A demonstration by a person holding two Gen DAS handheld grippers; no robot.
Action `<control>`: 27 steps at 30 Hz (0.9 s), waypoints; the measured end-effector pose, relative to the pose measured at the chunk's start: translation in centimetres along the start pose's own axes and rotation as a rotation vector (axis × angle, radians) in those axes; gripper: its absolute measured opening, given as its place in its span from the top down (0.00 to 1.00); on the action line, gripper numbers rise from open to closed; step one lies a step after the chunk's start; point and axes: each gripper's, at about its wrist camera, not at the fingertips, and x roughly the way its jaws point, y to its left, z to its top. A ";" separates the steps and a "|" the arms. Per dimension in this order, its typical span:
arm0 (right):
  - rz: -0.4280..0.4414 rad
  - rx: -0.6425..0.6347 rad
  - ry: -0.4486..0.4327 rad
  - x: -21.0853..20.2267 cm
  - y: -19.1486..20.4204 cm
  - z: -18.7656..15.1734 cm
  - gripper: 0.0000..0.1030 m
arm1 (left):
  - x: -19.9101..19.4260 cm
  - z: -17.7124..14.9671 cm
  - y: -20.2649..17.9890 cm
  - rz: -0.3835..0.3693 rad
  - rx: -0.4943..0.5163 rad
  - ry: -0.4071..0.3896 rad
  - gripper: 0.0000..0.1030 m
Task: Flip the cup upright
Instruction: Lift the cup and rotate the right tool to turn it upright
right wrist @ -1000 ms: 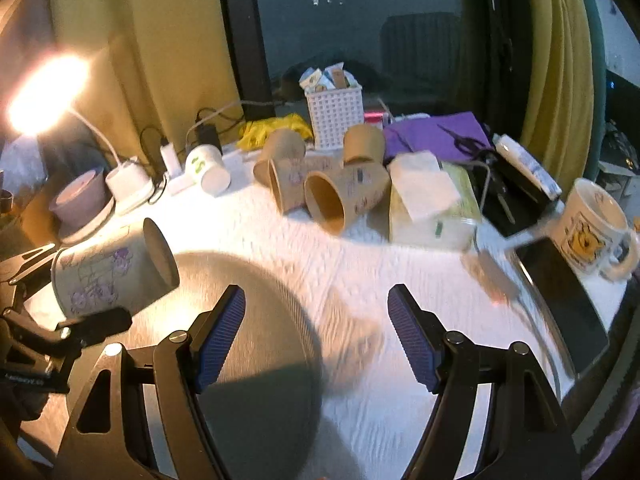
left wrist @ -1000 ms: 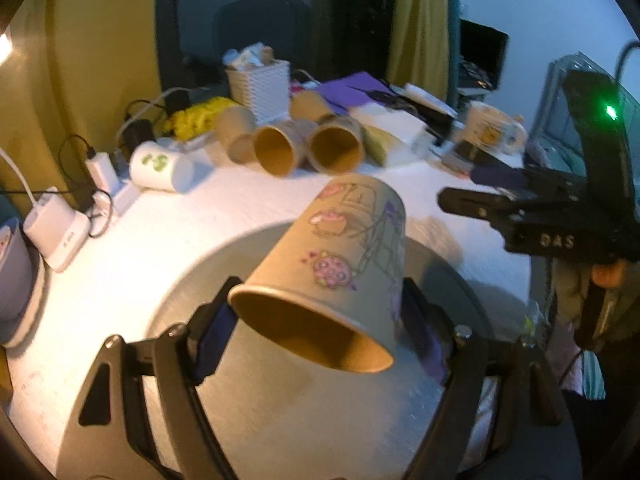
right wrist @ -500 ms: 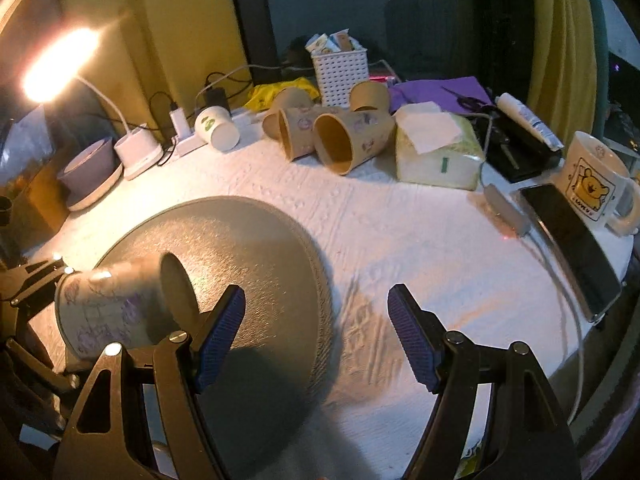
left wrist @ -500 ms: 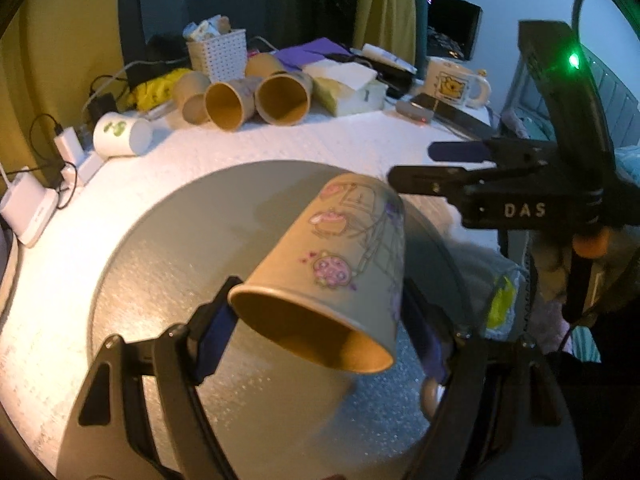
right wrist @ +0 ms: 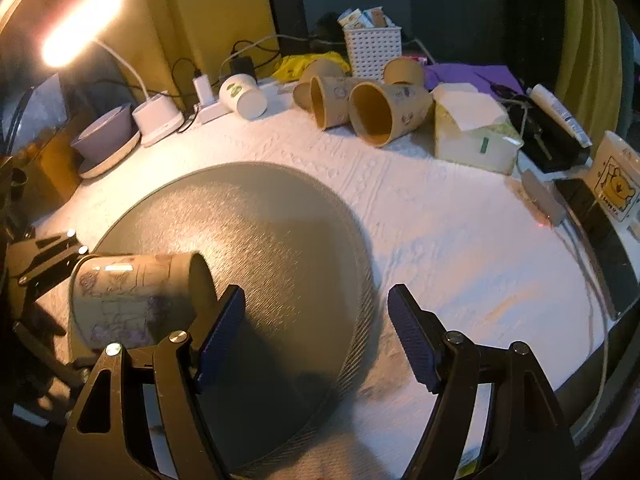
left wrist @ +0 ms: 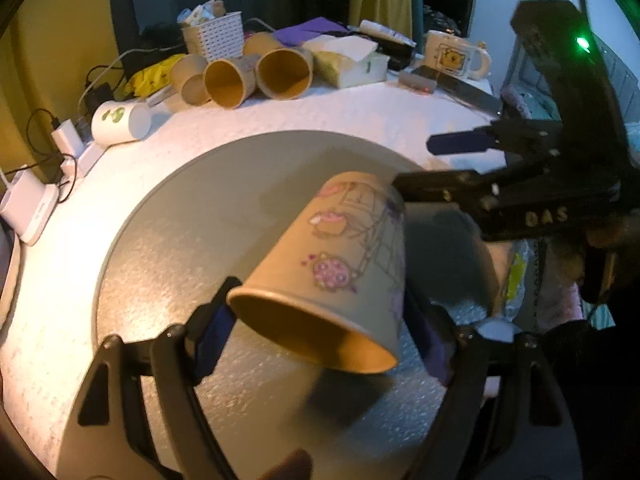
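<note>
**Cup held tilted above the round mat**

Left view: our left gripper [left wrist: 320, 336] clamps the paper cup [left wrist: 336, 264], mouth toward us, above the grey mat [left wrist: 180, 240].

Right view: our right gripper [right wrist: 316, 332] stands apart, empty, beside the cup [right wrist: 136, 300], over the mat [right wrist: 260, 220].

Out ahead of the tongs spreads a round grey mat [right wrist: 260, 216] on the white tabletop [right wrist: 440, 240]. Far beyond it, three brown paper cups [right wrist: 384, 114] lie on their sides in a huddle, mouths toward us, with a white cup [right wrist: 244, 96] tipped over to their left. Behind them stands a white basket [right wrist: 372, 50] stuffed with packets. Right of the huddle sits a tissue pack [right wrist: 476, 136], and further right a bear mug [right wrist: 614, 176] beside a dark phone [right wrist: 600, 236]. Far left, a lamp [right wrist: 80, 28] glares above a charger [right wrist: 158, 118] and a purple bowl [right wrist: 106, 140].
</note>
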 end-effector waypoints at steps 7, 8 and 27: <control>0.049 -0.064 0.025 -0.1 2.2 -1.1 0.26 | -0.9 -1.1 0.9 0.015 -0.029 0.002 0.10; 0.052 -0.072 0.027 -0.1 2.5 -1.1 0.26 | -0.9 -1.3 1.1 0.022 -0.037 0.004 0.10; 0.144 -0.384 0.057 -2.8 8.3 -0.8 0.26 | -6.3 -6.6 7.0 0.186 -0.358 -0.069 0.10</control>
